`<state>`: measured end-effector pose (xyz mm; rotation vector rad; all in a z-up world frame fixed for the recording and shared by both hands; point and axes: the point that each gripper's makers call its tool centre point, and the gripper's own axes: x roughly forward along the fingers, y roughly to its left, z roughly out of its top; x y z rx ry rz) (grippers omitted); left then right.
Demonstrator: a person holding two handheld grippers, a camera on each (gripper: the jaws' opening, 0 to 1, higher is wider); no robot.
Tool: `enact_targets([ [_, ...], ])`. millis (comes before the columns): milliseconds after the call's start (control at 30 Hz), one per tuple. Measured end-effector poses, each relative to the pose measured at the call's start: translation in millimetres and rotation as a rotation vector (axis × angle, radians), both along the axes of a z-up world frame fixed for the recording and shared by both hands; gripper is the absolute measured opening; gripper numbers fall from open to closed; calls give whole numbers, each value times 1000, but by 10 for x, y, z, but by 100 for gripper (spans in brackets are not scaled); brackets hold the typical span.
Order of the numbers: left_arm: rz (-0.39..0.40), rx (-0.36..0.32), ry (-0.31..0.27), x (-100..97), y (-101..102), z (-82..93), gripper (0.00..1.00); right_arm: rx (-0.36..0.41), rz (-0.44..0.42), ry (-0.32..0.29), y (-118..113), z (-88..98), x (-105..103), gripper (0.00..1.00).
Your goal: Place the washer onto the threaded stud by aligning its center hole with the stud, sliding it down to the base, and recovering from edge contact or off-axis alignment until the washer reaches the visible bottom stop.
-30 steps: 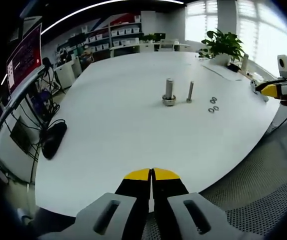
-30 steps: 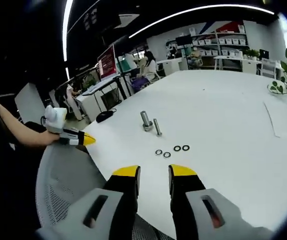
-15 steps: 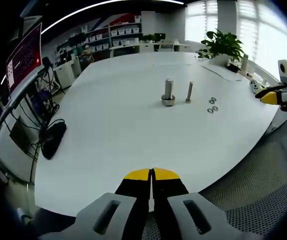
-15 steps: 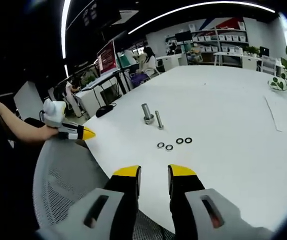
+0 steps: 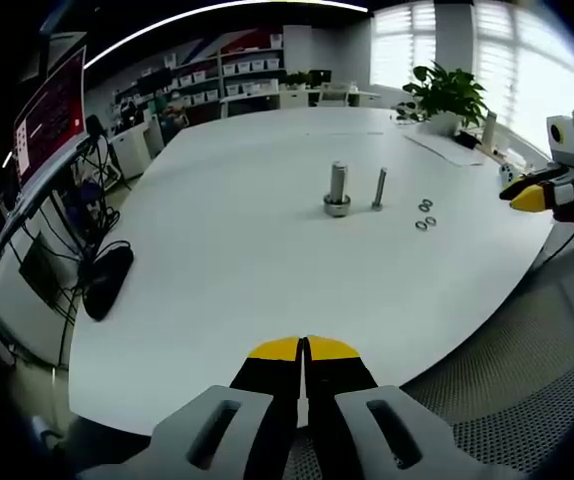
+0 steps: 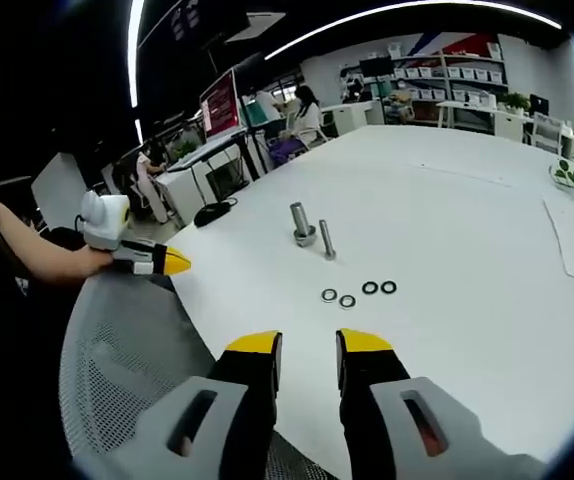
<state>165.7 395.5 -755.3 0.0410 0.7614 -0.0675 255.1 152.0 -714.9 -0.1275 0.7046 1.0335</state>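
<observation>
Four washers (image 6: 357, 293) lie mid-table (image 6: 467, 330) — left hand-held gripper (image 5: 303, 349) clenched, right hand-held gripper (image 6: 308, 343) released.

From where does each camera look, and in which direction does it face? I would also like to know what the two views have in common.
Left gripper view: rides on the left claw, shut, at the near edge of the round white table, facing the thick steel stud; the right claw enters from the right.
Right gripper view: rides on the open right claw, facing four small dark washers; the left claw and a forearm show at left.
Shared: table, stud, thin bolt, washers.
</observation>
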Motion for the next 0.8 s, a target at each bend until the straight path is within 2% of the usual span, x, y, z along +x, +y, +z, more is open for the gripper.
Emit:
enact_targets([
  [133,0,0,-3,3,-2,6,0,-37,62,-17,166,-12,25,25],
  [233,2,-1,-9,6,-1,15,0,-95,104,-23,219,-80,68,25],
  [300,3,-2,-15,14,3,20,0,-115,133,-12,270,-117,90,25],
  [367,4,-3,-19,18,6,25,0,-164,142,27,261,-203,124,24],
  [533,7,-3,-26,26,10,37,0,-249,212,27,292,-323,224,25],
  [667,7,-3,-29,32,14,38,0,-354,274,34,273,-447,311,25],
  [733,9,-3,-33,36,17,45,0,-411,300,8,261,-504,408,25],
  [800,12,-3,-37,39,22,49,0,-438,327,18,288,-546,423,25],
])
